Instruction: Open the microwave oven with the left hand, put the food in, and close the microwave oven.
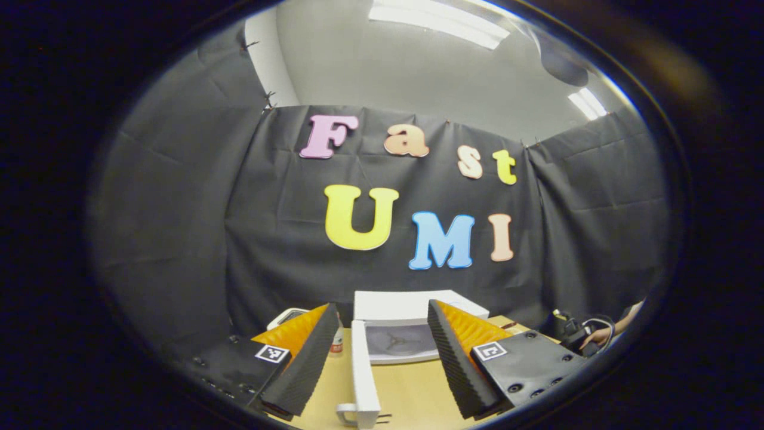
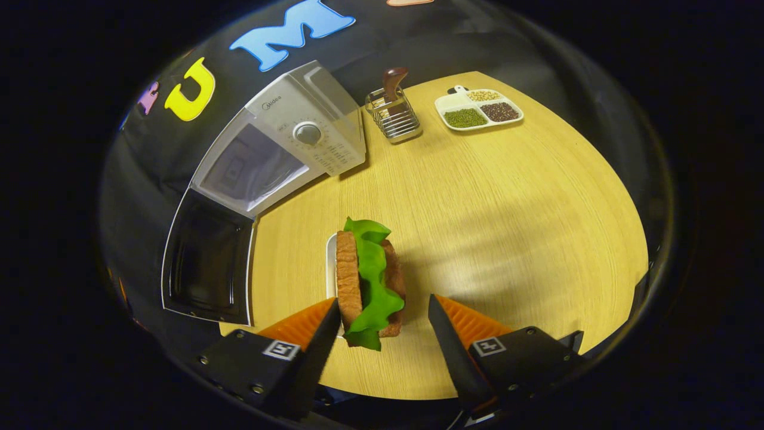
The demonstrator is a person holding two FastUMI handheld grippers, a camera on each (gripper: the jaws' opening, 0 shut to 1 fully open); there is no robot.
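Meanwhile the microwave door point(image 2: 209, 263) hangs open; the right gripper point(image 2: 382, 334), fingers spread, brackets the sandwich point(image 2: 369, 280) untouched, and the left gripper point(image 1: 376, 364) stands spread too.

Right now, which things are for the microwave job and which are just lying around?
For the job:
- microwave, its door open
- sandwich on a white plate
- right claw, open around the sandwich
- left claw, open by the door

Just lying around:
- metal rack
- divided dish of beans

A small brand name stands on the microwave oven point(image 2: 280, 143) front, above its dial point(image 2: 308, 132). It is too small to read.
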